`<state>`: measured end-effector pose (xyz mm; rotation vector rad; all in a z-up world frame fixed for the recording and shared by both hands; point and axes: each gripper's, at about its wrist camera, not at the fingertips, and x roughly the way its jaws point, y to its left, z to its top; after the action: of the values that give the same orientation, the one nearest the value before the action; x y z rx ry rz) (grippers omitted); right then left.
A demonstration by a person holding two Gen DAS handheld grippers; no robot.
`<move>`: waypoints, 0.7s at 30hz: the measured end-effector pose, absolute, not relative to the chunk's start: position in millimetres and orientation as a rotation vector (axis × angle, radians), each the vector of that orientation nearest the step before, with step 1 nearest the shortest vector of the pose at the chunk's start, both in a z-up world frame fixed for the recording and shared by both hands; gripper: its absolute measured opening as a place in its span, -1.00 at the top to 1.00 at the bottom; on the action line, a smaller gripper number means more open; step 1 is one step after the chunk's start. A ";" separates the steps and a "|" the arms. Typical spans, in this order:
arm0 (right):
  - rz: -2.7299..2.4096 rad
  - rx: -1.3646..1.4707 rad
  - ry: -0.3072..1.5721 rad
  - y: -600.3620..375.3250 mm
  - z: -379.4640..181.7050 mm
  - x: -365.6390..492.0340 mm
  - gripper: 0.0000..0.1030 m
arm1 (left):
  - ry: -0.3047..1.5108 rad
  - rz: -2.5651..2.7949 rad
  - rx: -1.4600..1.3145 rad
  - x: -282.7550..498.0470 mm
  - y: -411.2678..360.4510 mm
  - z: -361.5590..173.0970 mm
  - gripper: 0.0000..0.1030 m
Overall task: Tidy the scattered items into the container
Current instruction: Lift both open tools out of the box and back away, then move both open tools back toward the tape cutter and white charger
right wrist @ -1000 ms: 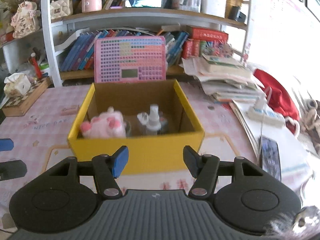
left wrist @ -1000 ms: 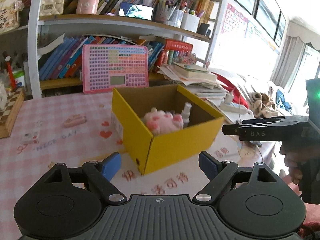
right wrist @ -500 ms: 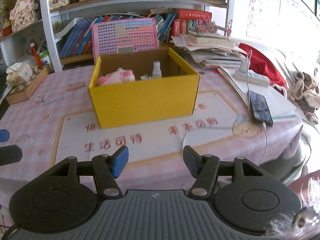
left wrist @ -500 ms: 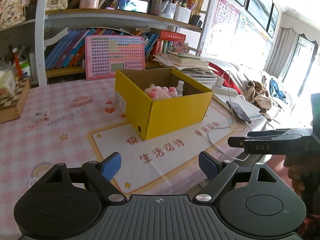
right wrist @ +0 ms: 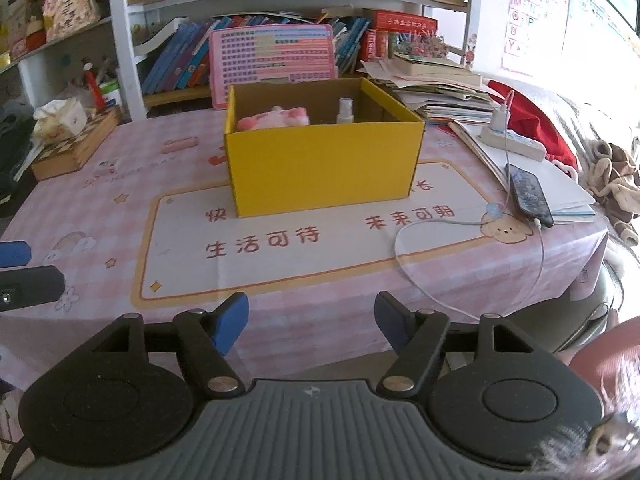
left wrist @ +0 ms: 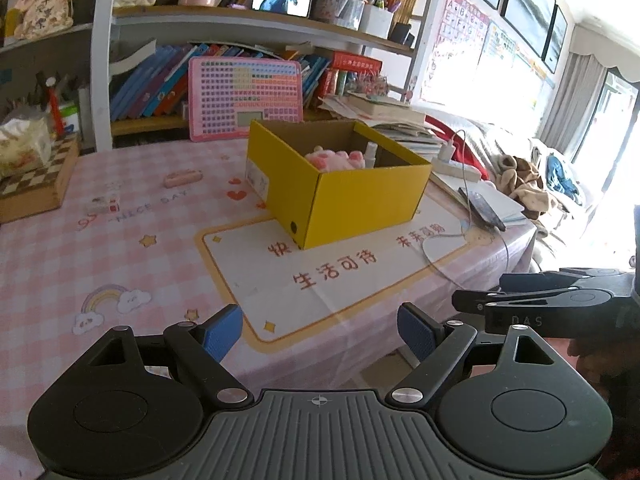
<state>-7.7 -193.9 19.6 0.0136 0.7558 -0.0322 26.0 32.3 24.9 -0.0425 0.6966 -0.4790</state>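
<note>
A yellow cardboard box stands on the pink checked tablecloth. Inside it lie a pink plush toy and a small white spray bottle. My left gripper hangs open and empty over the table's near edge, well short of the box. My right gripper is also back from the box, its jaws opening with nothing between them. In the left wrist view it shows from the side, low on the right. A small pink item lies on the cloth left of the box.
A phone on its white charging cable lies on papers at the right edge. A power strip, stacked books, a pink keyboard toy and a chessboard box ring the back of the table.
Both grippers have drawn back from the box toward the table's near edge, so the box looks smaller and farther. The right gripper's jaws have spread wider.
</note>
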 end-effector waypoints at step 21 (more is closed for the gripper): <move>0.155 -0.106 0.803 -138.1 9.5 -7.4 -0.49 | 0.774 -0.436 -0.076 16.2 53.9 7.6 -0.69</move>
<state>-7.4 -138.1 9.5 -0.1061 0.8033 0.1548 16.2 53.9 7.6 -0.0759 0.7738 -0.4365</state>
